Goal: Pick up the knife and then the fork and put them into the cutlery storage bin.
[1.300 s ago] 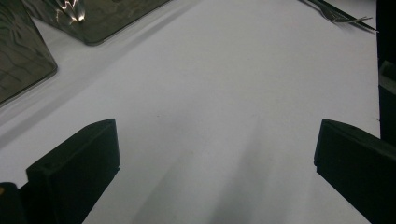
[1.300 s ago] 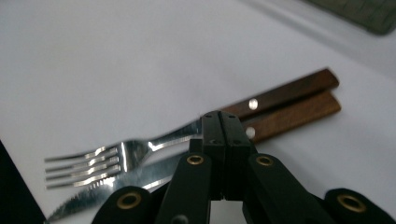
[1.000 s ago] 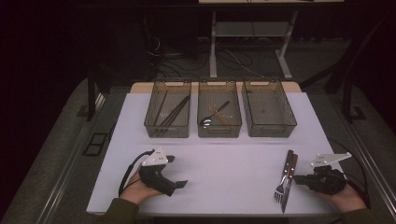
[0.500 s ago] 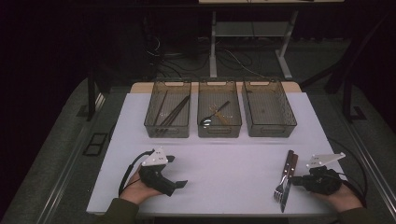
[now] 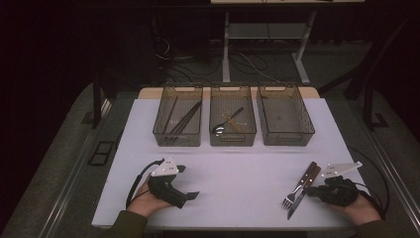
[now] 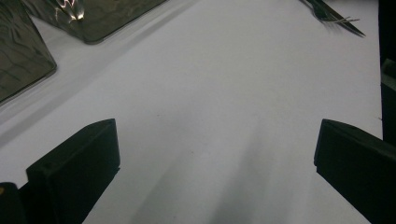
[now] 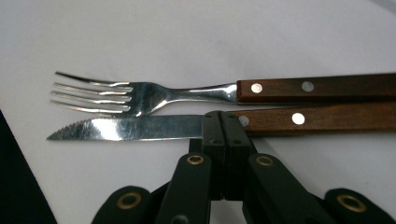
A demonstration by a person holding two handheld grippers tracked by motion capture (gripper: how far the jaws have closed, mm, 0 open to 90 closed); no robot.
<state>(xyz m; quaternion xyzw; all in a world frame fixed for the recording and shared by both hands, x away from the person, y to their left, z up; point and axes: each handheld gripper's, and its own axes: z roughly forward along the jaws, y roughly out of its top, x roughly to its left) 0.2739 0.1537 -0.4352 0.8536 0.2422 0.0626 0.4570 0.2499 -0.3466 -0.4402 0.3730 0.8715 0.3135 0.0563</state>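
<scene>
A fork point(image 5: 293, 195) and a knife point(image 5: 295, 206), both with brown wooden handles, lie side by side on the white table near its front right. In the right gripper view the fork point(image 7: 154, 95) lies beyond the knife point(image 7: 140, 128). My right gripper point(image 7: 220, 121) is shut, its jaws pressed together, and its tip rests against the knife where blade meets handle. From above, the right gripper point(image 5: 308, 192) sits just right of the cutlery. My left gripper point(image 5: 187, 182) rests at the front left. Its jaws point(image 6: 215, 140) stand wide open over bare table.
Three clear bins stand in a row at the back. The left bin point(image 5: 177, 143) holds long dark utensils, the middle bin point(image 5: 233, 143) a spoon, and the right bin point(image 5: 287, 142) looks empty. The table edge runs close in front of both hands.
My right gripper has edged slightly left toward the knife and fork. The left gripper and the cutlery have stayed where they were.
</scene>
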